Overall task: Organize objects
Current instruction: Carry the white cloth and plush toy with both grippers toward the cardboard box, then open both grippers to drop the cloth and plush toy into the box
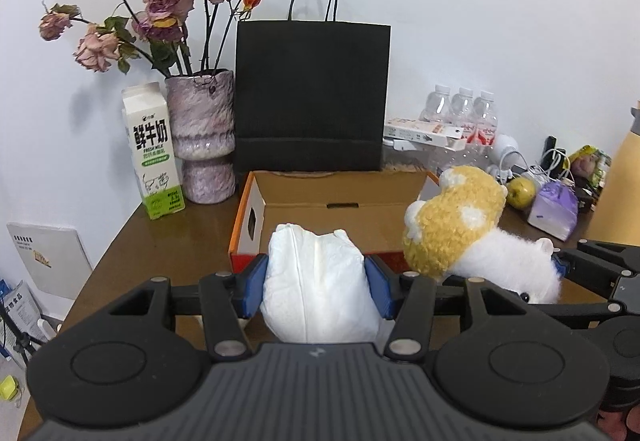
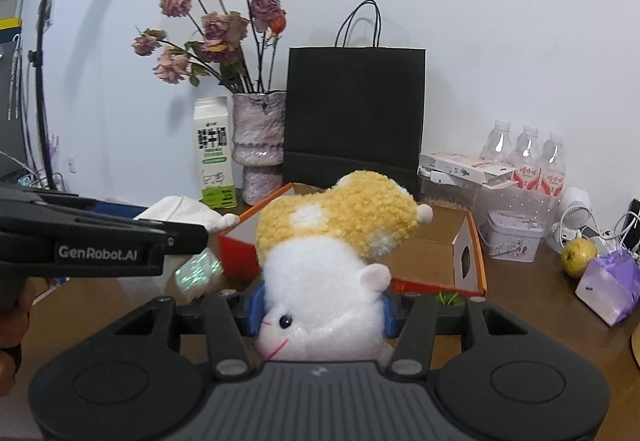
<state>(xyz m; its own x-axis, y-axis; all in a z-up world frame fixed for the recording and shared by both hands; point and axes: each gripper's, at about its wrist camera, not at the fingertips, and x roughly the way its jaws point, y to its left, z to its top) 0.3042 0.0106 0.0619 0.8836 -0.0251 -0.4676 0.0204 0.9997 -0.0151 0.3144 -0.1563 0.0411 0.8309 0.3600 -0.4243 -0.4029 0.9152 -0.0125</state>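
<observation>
White tissue pack [image 1: 320,281] is clamped between the blue pads of the left gripper [image 1: 316,283], held just short of the near rim of the open cardboard box [image 1: 336,193]. Beside it, the plush hamster [image 2: 324,281] is gripped by the right gripper [image 2: 320,311] above the box's near edge. Bare box floor is seen ahead, bounded behind by the black paper bag [image 1: 312,97] and on the left by the vase [image 1: 202,137].

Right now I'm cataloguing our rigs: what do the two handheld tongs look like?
Both tongs, left and right, are matte black plastic with blue pads, round silver pivot pins and a ribbed grey top. The left one's side reads GenRobot.AI in white.
</observation>
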